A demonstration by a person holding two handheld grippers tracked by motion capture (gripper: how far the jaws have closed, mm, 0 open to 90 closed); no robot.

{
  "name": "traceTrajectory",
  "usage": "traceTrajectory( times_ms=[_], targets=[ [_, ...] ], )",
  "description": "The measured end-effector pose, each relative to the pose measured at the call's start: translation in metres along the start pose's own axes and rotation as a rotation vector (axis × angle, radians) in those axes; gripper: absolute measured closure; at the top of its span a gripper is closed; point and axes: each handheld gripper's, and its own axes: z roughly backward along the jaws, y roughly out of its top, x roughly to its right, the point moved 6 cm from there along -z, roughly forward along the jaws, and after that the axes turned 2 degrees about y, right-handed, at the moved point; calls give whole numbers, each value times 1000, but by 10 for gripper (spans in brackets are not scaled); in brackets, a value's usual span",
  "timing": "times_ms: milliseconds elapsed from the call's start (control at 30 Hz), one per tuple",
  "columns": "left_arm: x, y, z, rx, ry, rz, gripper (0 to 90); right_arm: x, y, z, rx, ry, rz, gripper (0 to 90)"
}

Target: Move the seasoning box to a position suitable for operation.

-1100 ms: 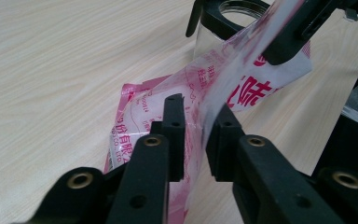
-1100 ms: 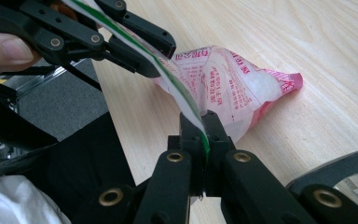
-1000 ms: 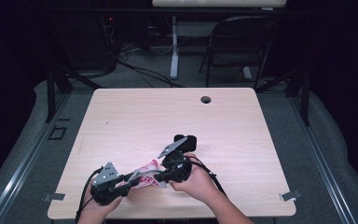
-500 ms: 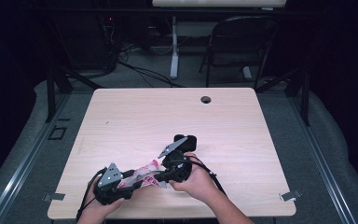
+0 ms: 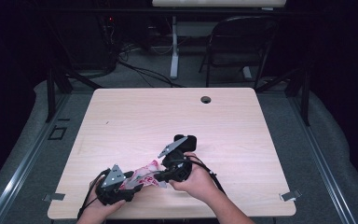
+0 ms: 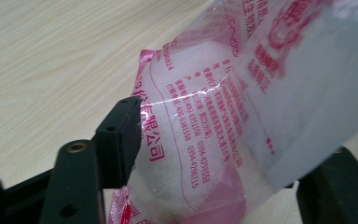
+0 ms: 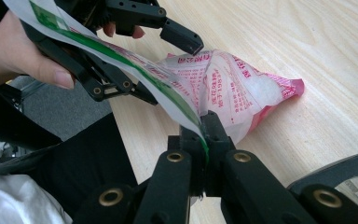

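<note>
Left gripper (image 5: 126, 184) fingers have just been opening around the pink bag (image 5: 144, 174).

In the left gripper view the packet (image 6: 223, 121) runs off the upper right and bottom edges, and its red print is too fine to read. It covers most of the right-hand jaw. In the high view the person's forearms are cut off at the bottom edge.

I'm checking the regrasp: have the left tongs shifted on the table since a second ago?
Yes, slightly. The left tongs slid right along the table's near edge, toward the right tongs; their jaws have just been opening around the pink bag.
</note>
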Motion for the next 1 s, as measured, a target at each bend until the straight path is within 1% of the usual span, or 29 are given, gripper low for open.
traceTrajectory(
  times_ms=[133, 200, 233, 300, 333, 400, 433, 467, 500, 533, 567, 633, 700, 733, 833, 867, 900, 967, 1000],
  targets=[
    [-1, -2, -1, 5, -20, 8, 347, 0, 2, 0, 5, 3, -2, 900],
    [-2, -4, -2, 7, -29, 2, 331, 0, 3, 0, -7, 0, 13, 900],
    [-2, -4, -3, 7, -33, 3, 322, -1, 4, 0, -1, 1, 12, 900],
    [-3, -6, -4, 7, -35, 3, 305, -1, 5, 0, 2, -1, 11, 900],
    [-4, -6, -4, 13, -37, 3, 303, -1, 5, 1, -10, -6, 23, 900],
    [-6, -8, -5, 9, -35, 8, 298, -1, 5, 2, -19, -3, 31, 900],
    [-6, -8, -5, 6, -35, 11, 290, -2, 6, 1, -1, 0, 23, 900],
    [-7, -9, -6, 2, -31, 5, 281, -2, 6, 1, -1, 0, 24, 900],
    [-8, -10, -6, -1, -29, 8, 276, -2, 6, 1, -4, 1, 30, 900],
    [-8, -11, -7, -8, -33, 11, 275, -2, 7, 1, -3, 4, 29, 900],
    [-8, -12, -9, -14, -35, 14, 274, -1, 7, 2, -14, 3, 37, 900],
    [-8, -14, -11, -32, -37, 11, 273, -1, 7, 2, 0, 5, 32, 900],
    [-8, -16, -14, -42, -36, -4, 273, -1, 8, 4, -12, 2, 40, 900],
    [-7, -16, -15, -46, -41, 1, 273, 0, 8, 3, -6, 3, 41, 900],
    [-7, -18, -19, -57, -39, -4, 276, 0, 9, 4, -8, 6, 40, 900],
    [-8, -19, -20, -57, -30, -8, 277, 1, 9, 4, -5, 6, 43, 900],
    [-8, -19, -20, -59, -30, -6, 288, 0, 9, 4, 6, 5, 35, 900],
    [-8, -21, -21, -59, -37, 9, 289, 0, 10, 4, -4, 2, 40, 900],
    [-9, -21, -22, -58, -39, 10, 295, 0, 10, 4, -5, 2, 42, 900]
  ],
)
